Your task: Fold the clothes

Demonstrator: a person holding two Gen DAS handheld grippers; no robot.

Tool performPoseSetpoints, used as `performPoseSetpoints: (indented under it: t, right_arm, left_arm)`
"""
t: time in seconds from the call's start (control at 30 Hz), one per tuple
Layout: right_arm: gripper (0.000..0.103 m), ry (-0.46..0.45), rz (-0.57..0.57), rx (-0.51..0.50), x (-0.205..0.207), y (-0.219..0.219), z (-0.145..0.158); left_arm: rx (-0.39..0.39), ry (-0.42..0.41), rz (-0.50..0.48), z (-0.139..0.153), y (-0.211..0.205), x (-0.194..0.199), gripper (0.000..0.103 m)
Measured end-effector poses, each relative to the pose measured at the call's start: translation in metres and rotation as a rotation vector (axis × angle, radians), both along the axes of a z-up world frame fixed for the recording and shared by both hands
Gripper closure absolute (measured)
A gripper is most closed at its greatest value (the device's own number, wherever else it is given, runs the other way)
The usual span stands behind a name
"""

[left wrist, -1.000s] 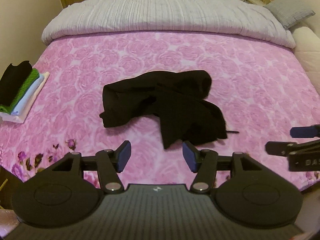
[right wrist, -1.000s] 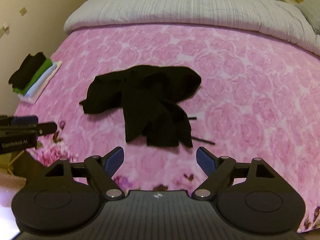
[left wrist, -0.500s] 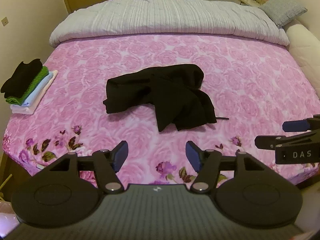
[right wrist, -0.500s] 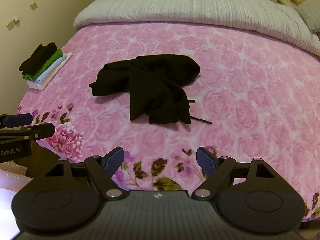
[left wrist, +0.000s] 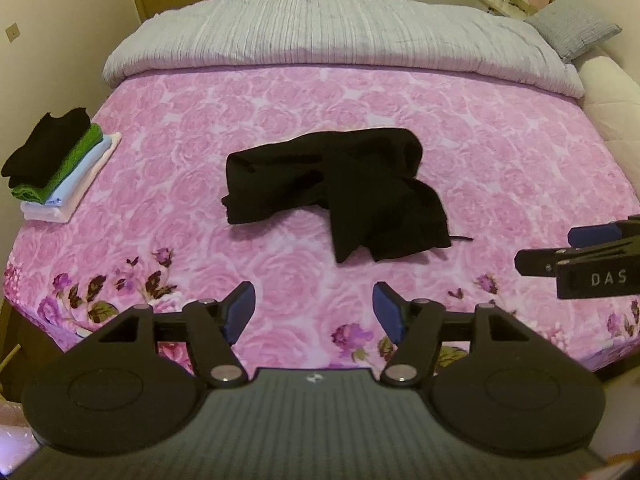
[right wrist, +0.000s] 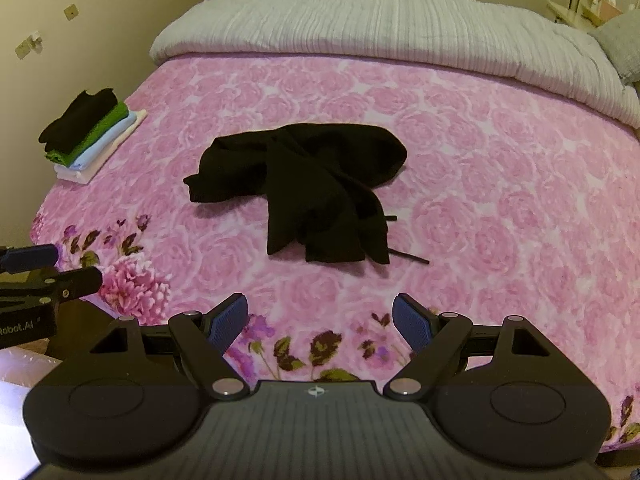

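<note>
Left gripper (left wrist: 313,312): fingers spread wide, nothing between them; held off the near edge of the bed, above the flowered border.
Right gripper (right wrist: 320,322): likewise spread wide and empty; at the near edge, just right of the left one.

Black garment (left wrist: 340,190): lies crumpled mid-bed, well apart from both grippers, one part stretched left, another bunched toward the near right. Not folded as it lies. A thin cord (right wrist: 408,257) trails from its near right corner onto the bedspread.

Folded stack (left wrist: 56,164): black, green, blue and white pieces piled at the left edge of the bed, near its corner.

Risks, as judged:
- Layers overlap and all is black, so a pinch may take two thicknesses or the wrong hem, and the piece would lift twisted.
- The cord could catch on a finger and drag the cloth.
- The soft bedspread (left wrist: 500,160) may be pinched along with the garment.
- The stack sits close to the left edge; a wide sweep there could tip it off.

Room: open bedspread all round the garment, most to the right and far side up to the grey quilt (left wrist: 340,36).
</note>
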State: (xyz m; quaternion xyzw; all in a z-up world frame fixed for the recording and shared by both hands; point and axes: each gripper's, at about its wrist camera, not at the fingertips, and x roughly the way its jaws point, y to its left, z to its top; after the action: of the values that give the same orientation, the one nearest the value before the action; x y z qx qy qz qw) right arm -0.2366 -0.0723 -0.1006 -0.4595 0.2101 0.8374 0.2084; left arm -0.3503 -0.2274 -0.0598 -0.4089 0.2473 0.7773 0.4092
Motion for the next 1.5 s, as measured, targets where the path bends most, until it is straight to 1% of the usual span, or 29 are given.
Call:
performPoseSetpoints:
  t: [0.17,0.33,0.4,0.47,0.57,0.67,0.8,0.9,0.97,1.0,1.13,1.2,1.23,1.3,1.43,1.47,1.5]
  right_arm:
    - [0.021,-0.024,-0.018,-0.015,-0.039,-0.002,-0.011]
    - [0.021,-0.065,-0.077,-0.048,-0.084,0.005,-0.031]
    - [0.021,-0.086,-0.132,-0.065,-0.098,0.013,-0.045]
    - [0.021,-0.111,-0.202,-0.086,-0.107,0.022,-0.061]
    - [0.021,-0.127,-0.317,-0.117,-0.105,0.035,-0.082]
    - [0.021,-0.134,-0.412,-0.143,-0.099,0.045,-0.100]
    - [0.021,-0.162,-0.519,-0.174,-0.087,0.061,-0.121]
    - [0.020,-0.185,-0.610,-0.188,-0.065,0.082,-0.137]
    - [0.020,-0.197,-0.672,-0.195,-0.049,0.098,-0.145]
    - [0.020,-0.193,-0.701,-0.205,-0.041,0.107,-0.148]
    - [0.020,-0.169,-0.745,-0.234,-0.024,0.142,-0.159]
    - [0.020,-0.181,-0.751,-0.248,-0.023,0.152,-0.167]
    - [0.020,-0.187,-0.755,-0.256,-0.022,0.156,-0.171]
    - [0.020,-0.199,-0.764,-0.274,-0.021,0.165,-0.181]
    - [0.020,-0.224,-0.781,-0.309,-0.018,0.182,-0.199]
    - [0.020,-0.231,-0.786,-0.318,-0.017,0.187,-0.204]
    - [0.020,-0.237,-0.790,-0.326,-0.017,0.191,-0.209]
  left_arm:
    - [-0.029,-0.028,-0.037,-0.020,0.013,-0.049,0.041]
    - [-0.056,-0.071,-0.125,-0.048,0.033,-0.109,0.040]
    - [-0.085,-0.079,-0.184,-0.065,0.045,-0.132,0.040]
    - [-0.111,-0.070,-0.254,-0.078,0.056,-0.144,0.040]
    - [-0.141,-0.060,-0.379,-0.096,0.075,-0.154,0.040]
    - [-0.159,-0.033,-0.513,-0.111,0.096,-0.146,0.039]
    - [-0.141,0.020,-0.717,-0.128,0.124,-0.126,0.030]
    - [-0.145,0.081,-0.835,-0.137,0.143,-0.111,0.030]
    - [-0.149,0.126,-0.912,-0.142,0.158,-0.102,0.028]
    - [-0.152,0.149,-0.949,-0.145,0.166,-0.099,0.024]
    - [-0.163,0.246,-1.099,-0.156,0.197,-0.085,0.023]
    - [-0.184,0.313,-1.184,-0.166,0.215,-0.076,0.019]
    - [-0.198,0.360,-1.228,-0.173,0.224,-0.071,0.018]
    - [-0.229,0.422,-1.306,-0.189,0.240,-0.067,0.017]
    - [-0.339,0.468,-1.430,-0.227,0.265,-0.064,0.017]
    - [-0.373,0.476,-1.456,-0.239,0.267,-0.067,0.018]
    - [-0.391,0.475,-1.473,-0.247,0.269,-0.069,0.028]
